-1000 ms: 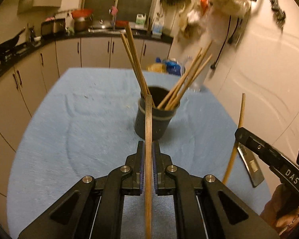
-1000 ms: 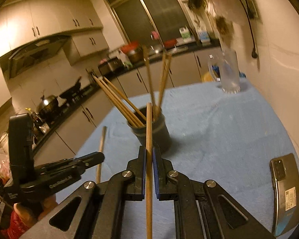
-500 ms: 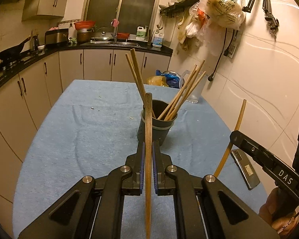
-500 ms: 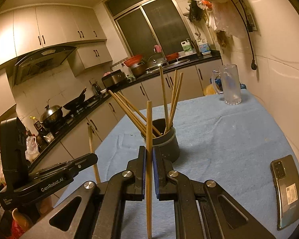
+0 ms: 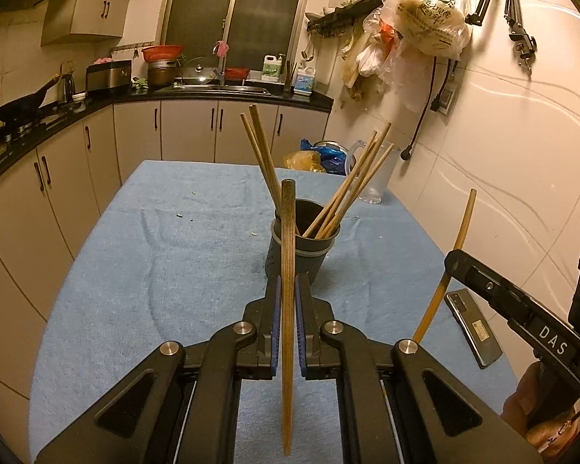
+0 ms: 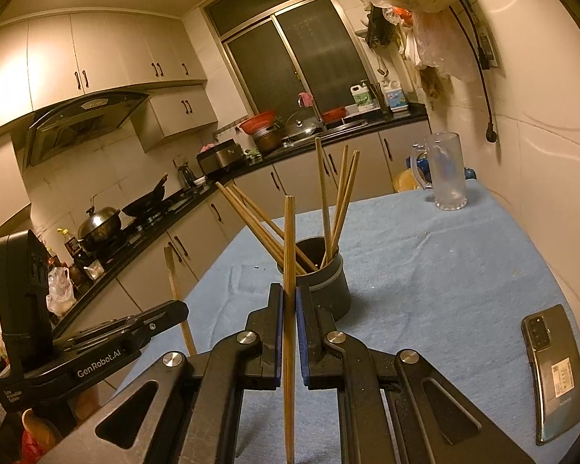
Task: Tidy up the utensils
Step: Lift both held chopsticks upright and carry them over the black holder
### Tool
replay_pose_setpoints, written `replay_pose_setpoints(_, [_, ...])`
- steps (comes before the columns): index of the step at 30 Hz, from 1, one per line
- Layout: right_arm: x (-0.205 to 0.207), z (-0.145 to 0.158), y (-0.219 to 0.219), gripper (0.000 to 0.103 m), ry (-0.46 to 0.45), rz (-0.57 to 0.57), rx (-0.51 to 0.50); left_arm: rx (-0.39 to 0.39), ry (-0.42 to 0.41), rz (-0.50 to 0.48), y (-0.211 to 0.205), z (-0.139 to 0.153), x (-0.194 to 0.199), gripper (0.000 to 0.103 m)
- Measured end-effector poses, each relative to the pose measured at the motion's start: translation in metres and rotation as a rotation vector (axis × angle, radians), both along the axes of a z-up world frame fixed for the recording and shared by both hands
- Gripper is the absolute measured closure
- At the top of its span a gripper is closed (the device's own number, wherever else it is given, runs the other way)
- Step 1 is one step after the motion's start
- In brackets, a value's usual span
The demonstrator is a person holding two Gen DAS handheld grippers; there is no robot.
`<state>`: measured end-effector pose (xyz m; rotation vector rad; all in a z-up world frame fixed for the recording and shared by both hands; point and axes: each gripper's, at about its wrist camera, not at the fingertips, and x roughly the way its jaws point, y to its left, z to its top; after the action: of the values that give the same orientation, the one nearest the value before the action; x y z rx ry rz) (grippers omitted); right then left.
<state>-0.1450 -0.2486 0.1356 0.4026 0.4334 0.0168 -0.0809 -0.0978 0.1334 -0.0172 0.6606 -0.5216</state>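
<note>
Both hands lifted, view steadied; holder [image 5: 303,243] now lower ahead. Left gripper [image 5: 288,290] clenched on dark chopstick [image 5: 288,239], right gripper [image 6: 289,301] clenched on pale chopstick [image 6: 289,255], both upright, tips down, ready for dropping into holder on desk [image 5: 135,270].

A home kitchen: pale cabinets [image 5: 189,131] under a dark counter, a sink [image 5: 228,88] below the far window [image 5: 235,11], a wok [image 6: 144,201] and range hood [image 6: 84,116] at left
</note>
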Motion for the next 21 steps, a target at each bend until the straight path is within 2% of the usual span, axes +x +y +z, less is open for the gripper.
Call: replay_pose_setpoints(21, [0.0003,0.004,-0.0032,0.096,-0.008,-0.01,0.0,0.012,0.007,-0.006,-0.0001,-0.0001,0.0011,0.096])
